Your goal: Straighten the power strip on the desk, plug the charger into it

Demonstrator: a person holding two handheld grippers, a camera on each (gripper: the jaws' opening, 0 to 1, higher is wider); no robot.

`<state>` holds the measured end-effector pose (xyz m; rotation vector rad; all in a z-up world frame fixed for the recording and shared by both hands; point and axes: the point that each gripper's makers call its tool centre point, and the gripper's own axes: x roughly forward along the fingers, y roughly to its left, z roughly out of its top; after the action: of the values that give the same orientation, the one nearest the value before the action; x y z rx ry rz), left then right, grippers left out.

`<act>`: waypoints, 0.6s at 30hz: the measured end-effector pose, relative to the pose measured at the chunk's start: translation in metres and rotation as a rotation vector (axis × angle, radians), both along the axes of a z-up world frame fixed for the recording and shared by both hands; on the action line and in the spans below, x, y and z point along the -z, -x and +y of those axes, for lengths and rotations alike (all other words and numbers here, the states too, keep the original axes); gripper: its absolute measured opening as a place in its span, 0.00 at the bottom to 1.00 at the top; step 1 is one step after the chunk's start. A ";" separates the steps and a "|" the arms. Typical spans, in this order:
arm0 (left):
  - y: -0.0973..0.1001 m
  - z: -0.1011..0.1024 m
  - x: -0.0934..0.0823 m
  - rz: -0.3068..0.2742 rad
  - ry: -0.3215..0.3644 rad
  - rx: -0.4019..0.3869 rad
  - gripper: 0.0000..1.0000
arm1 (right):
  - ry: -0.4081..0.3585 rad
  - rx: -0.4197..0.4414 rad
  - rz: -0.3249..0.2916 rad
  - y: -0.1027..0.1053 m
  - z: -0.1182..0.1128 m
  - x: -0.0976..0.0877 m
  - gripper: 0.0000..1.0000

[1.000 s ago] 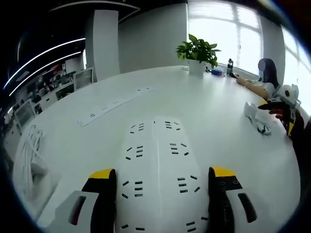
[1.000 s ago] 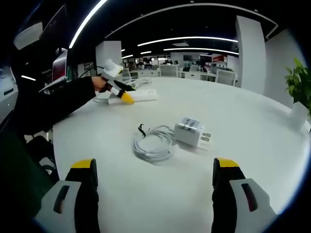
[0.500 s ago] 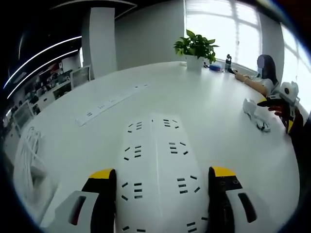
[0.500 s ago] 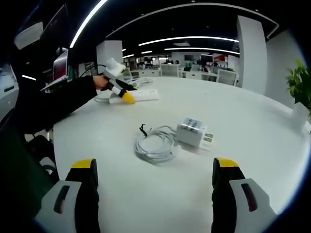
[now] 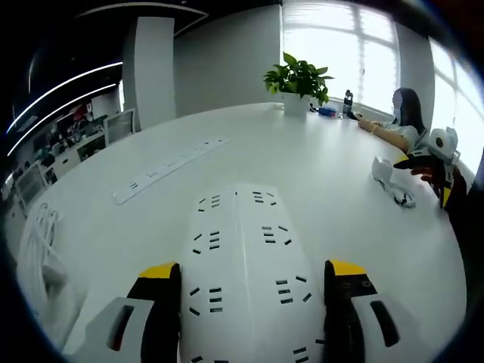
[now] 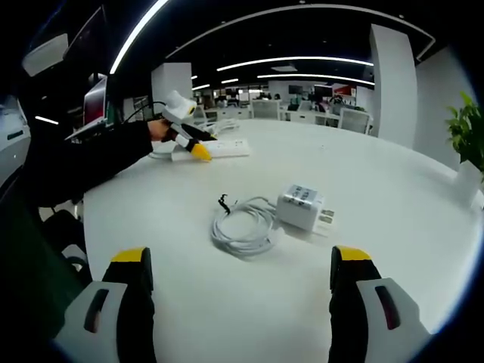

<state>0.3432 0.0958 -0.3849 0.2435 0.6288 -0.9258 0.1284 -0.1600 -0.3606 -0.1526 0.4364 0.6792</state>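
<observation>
Power strip (image 5: 242, 265) swung slightly between left gripper (image 5: 249, 291) fingers; desk (image 5: 333, 189) open.

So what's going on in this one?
A person with a gripper in each hand is working at a white desk. The left gripper has its jaws on either side of a wide white power strip, apparently gripping it. The right gripper hangs open above the desk, short of the white block charger and its coiled white cable, which lie untouched and unplugged.

Power strip (image 5: 246, 272): white, dark slot pattern. Charger (image 6: 301, 207), cable (image 6: 242, 227): white. Table (image 6: 393, 204): white. Plant (image 5: 296, 76): green. Jaws: black, yellow-tipped.
</observation>
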 end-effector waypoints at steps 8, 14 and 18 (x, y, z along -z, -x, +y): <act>0.001 -0.007 -0.001 0.000 0.005 0.030 0.78 | 0.001 0.011 0.002 0.000 -0.004 0.001 0.97; -0.001 -0.009 -0.001 0.001 0.003 0.048 0.78 | 0.000 0.010 0.004 0.001 -0.003 0.001 0.97; -0.004 -0.010 -0.001 0.001 0.004 0.056 0.78 | 0.000 0.010 0.004 0.001 -0.002 0.002 0.97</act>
<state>0.3468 0.0861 -0.3841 0.2580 0.6230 -0.9813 0.1277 -0.1620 -0.3626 -0.1489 0.4410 0.6700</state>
